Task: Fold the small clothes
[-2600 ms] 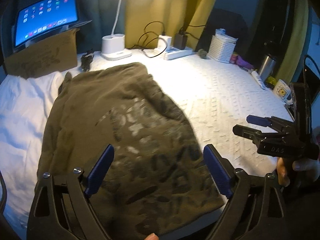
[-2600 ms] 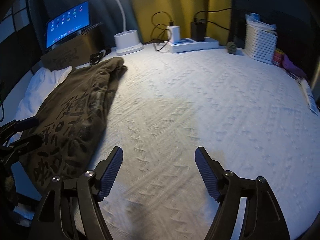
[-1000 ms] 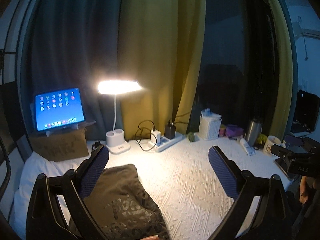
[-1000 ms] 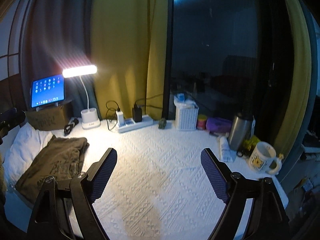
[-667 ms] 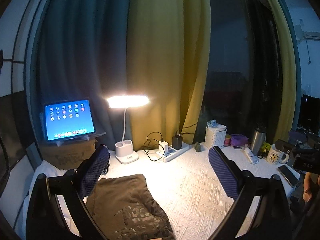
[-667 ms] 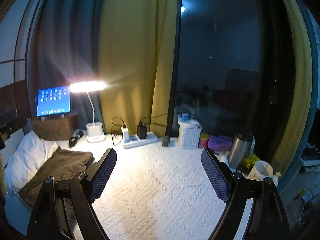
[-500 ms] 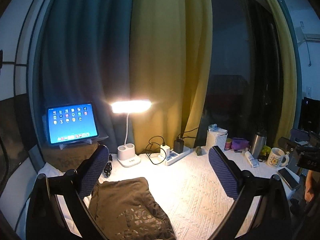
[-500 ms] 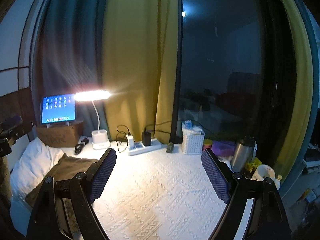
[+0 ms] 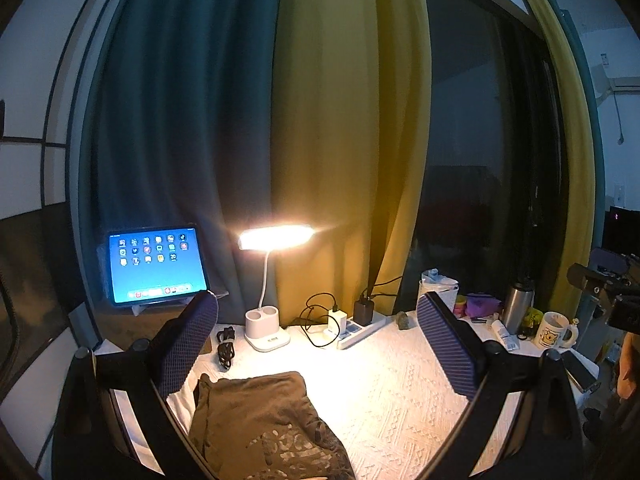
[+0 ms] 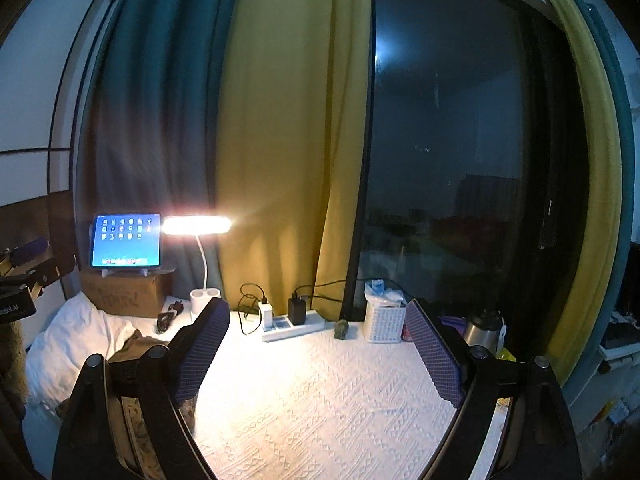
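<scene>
A folded olive-brown garment (image 9: 264, 424) with a dark print lies on the white textured tablecloth (image 9: 392, 392), low and left of centre in the left wrist view. In the right wrist view only a strip of the garment (image 10: 132, 346) shows behind the left finger. My left gripper (image 9: 316, 344) is open and empty, raised well above the table and behind the garment. My right gripper (image 10: 316, 352) is open and empty, also raised above the table. The right gripper also shows at the right edge of the left wrist view (image 9: 608, 288).
At the back stand a lit desk lamp (image 9: 276, 240), a tablet (image 9: 154, 262) on a cardboard box (image 10: 124, 294), a power strip (image 9: 356, 330) with chargers, a white basket (image 10: 382, 318), a steel flask (image 9: 516, 304) and a mug (image 9: 556, 330). A white pillow (image 10: 68, 344) lies left.
Both grippers have lifted and drawn back from the table, tilting up from the cloth to the curtains and window. The garment lies where it was. Both jaws stayed open.
</scene>
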